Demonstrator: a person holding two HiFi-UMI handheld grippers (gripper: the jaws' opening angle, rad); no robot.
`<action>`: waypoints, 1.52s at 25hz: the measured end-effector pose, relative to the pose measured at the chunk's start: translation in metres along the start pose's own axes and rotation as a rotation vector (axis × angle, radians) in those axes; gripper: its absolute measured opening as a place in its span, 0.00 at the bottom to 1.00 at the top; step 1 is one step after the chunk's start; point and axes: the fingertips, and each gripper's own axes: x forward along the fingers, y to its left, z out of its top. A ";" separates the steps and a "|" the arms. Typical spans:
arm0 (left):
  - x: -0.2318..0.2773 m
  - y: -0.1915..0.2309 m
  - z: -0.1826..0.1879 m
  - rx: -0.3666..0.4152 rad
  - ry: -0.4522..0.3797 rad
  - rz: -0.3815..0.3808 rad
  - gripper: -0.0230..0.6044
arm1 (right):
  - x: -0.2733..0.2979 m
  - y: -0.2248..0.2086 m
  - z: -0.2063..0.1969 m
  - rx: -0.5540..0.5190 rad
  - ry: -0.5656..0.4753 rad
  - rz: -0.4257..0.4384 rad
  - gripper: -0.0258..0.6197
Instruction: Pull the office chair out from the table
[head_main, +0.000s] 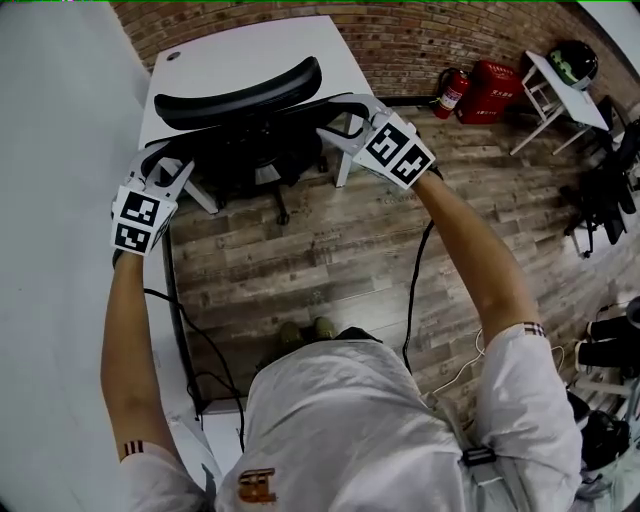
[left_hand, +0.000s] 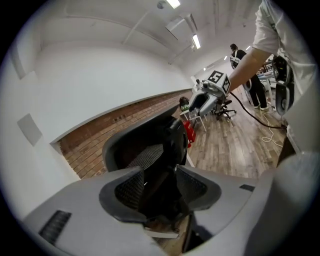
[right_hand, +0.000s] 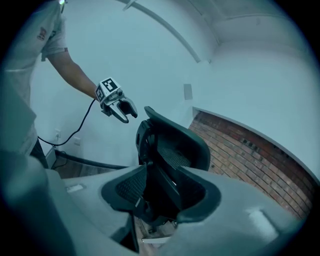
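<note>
The chair (head_main: 240, 95) is sitting at upper centre, tucked against the white table (head_main: 250, 45). The left gripper (head_main: 165, 168) and right gripper (head_main: 345, 125) are flanking it, jaws standing apart with its dark frame between them. Wood floor (head_main: 300, 250) is meeting a brick wall (head_main: 400, 40).

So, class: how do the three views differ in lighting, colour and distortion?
Head view: even, soft light, office chair sharp. Left gripper view: strong fisheye bend, black corners, ceiling lights blown out. Right gripper view: same fisheye, with a blue-green cast.
</note>
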 end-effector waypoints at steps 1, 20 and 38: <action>0.003 0.004 -0.007 0.015 0.023 -0.003 0.36 | 0.003 -0.003 -0.004 -0.009 0.017 0.001 0.33; 0.066 0.071 -0.108 0.232 0.322 -0.143 0.50 | 0.075 -0.052 -0.093 -0.148 0.391 0.163 0.47; 0.123 0.067 -0.163 0.371 0.480 -0.383 0.50 | 0.135 -0.047 -0.154 -0.270 0.575 0.400 0.48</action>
